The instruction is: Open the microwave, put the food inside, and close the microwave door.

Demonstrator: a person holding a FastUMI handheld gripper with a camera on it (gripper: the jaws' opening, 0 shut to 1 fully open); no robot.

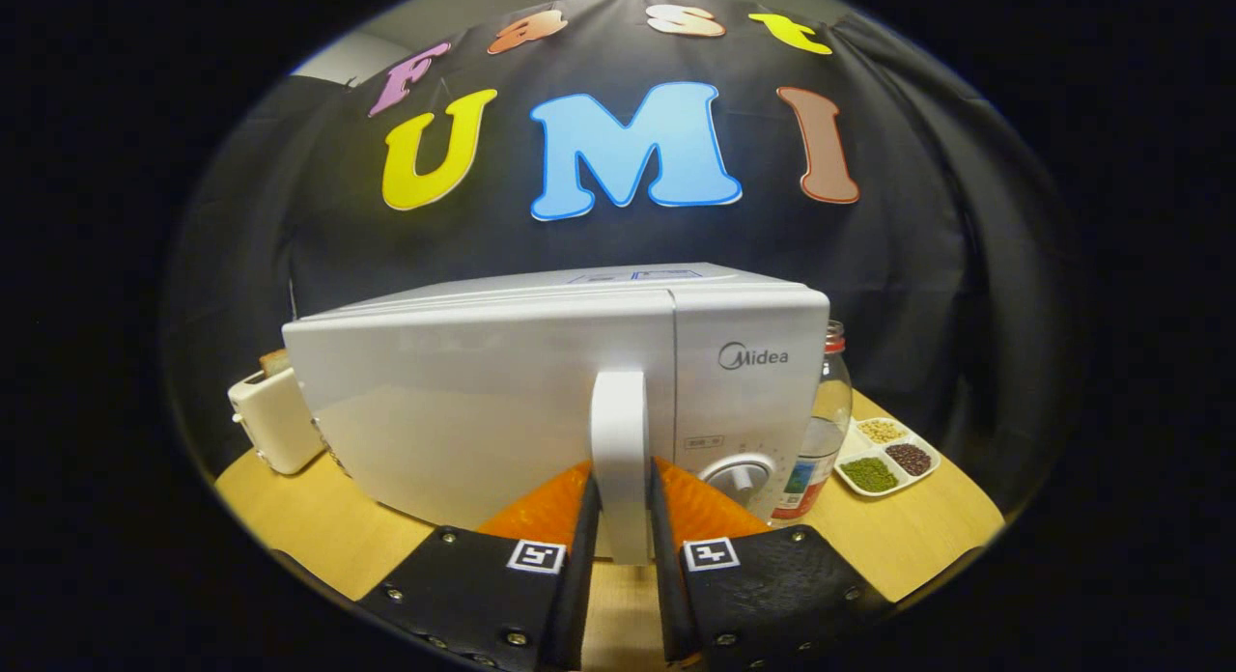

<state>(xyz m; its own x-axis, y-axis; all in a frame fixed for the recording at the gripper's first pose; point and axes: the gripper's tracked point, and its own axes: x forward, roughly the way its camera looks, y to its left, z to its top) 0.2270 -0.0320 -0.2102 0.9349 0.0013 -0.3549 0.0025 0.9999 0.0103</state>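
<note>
The gripper (620, 518) holds the handle (619, 460) of the white microwave (541, 392), a finger pressing on each side.

The microwave (502, 402) is seen in smooth white sheet with a soft sheen, its upright door handle (619, 460) in glossy white plastic, clamped on both sides by the fingers of the tool (621, 527). The surface (309, 527) is shown as pale, matt wood. A clear glass jar (826, 411) and a glossy white divided tray (888, 457) are noted against matt cloth.
</note>
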